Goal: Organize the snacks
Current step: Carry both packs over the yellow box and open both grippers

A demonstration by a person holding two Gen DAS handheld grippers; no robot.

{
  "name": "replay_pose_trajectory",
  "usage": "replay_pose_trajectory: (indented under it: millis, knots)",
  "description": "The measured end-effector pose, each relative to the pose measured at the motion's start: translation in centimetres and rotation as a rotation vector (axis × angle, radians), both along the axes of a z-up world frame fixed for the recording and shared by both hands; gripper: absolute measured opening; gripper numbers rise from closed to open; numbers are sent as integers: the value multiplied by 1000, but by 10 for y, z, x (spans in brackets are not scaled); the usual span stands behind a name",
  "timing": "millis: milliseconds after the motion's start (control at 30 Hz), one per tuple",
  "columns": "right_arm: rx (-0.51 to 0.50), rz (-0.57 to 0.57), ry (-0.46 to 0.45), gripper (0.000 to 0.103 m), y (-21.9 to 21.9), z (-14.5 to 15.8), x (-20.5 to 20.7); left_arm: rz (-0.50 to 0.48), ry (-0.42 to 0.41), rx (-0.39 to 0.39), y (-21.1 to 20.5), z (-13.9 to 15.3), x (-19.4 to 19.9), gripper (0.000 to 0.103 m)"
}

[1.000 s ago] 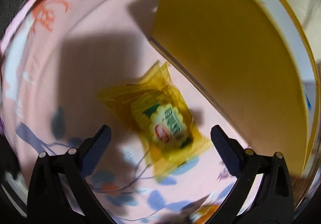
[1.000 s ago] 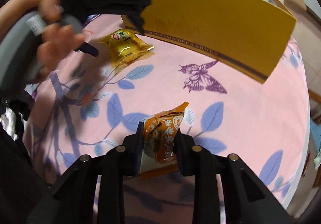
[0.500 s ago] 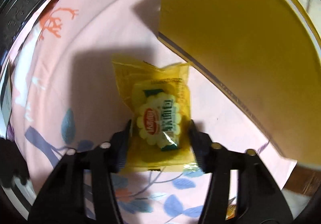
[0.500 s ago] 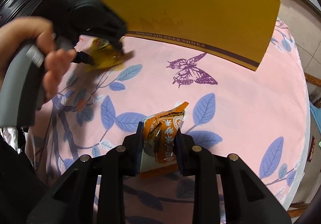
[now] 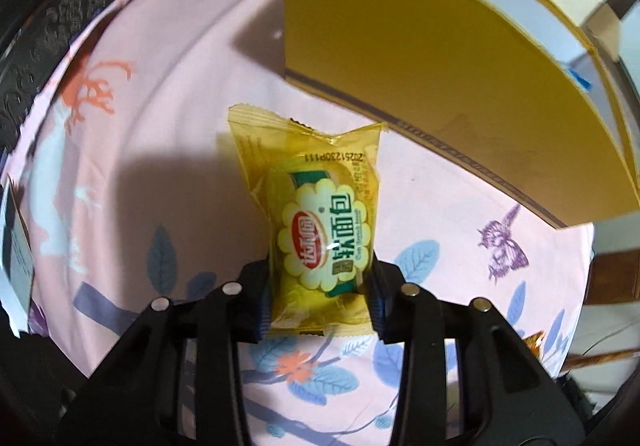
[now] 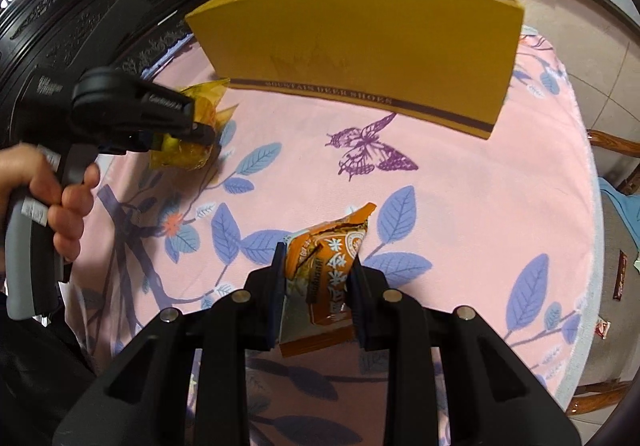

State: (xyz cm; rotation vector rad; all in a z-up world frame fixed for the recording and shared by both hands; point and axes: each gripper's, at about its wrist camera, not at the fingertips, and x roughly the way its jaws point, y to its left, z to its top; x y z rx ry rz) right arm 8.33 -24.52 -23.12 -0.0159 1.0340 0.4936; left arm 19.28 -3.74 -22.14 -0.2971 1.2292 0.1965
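Inspector: Snack positions, left side?

Technician: Yellow snack packet [image 5: 324,230] is clamped between the fingers of the left gripper [image 5: 320,294], held clear of the pink tablecloth [image 5: 160,126]. Printed face is toward the left wrist camera, sealed end pointing forward. In the right wrist view the same yellow snack packet [image 6: 188,142] sits in the left gripper [image 6: 200,126], close to the near left corner of the yellow box [image 6: 360,46].

Inspector: Right side?

Technician: Right gripper [image 6: 316,278] has its fingers closed on the orange snack packet [image 6: 328,270]. Packet stands upright, crumpled top edge projecting forward, above the leaf-patterned cloth.

Inspector: Box condition?

Technician: Yellow box [image 5: 440,58] is open at the top with a white interior and stands on the cloth at the far edge of the table. A purple butterfly print [image 6: 368,150] lies on the cloth between the box and the orange packet.

Inspector: Operator?

Technician: Left hand [image 6: 52,198] grips the handle of the left gripper.
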Motion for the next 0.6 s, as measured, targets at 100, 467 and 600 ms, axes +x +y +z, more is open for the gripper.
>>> replay_pose_trajectory:
  millis: [100, 467, 600]
  knots:
    - [-2, -12, -19, 28, -1, 11, -3, -26, -52, 0, -8, 18, -11, 38]
    - [40, -58, -171, 28, -3, 92, -3, -105, -316, -41, 13, 99, -59, 38]
    - [74, -80, -254, 28, -1, 132, 23, -147, -397, -79, 23, 134, -35, 38]
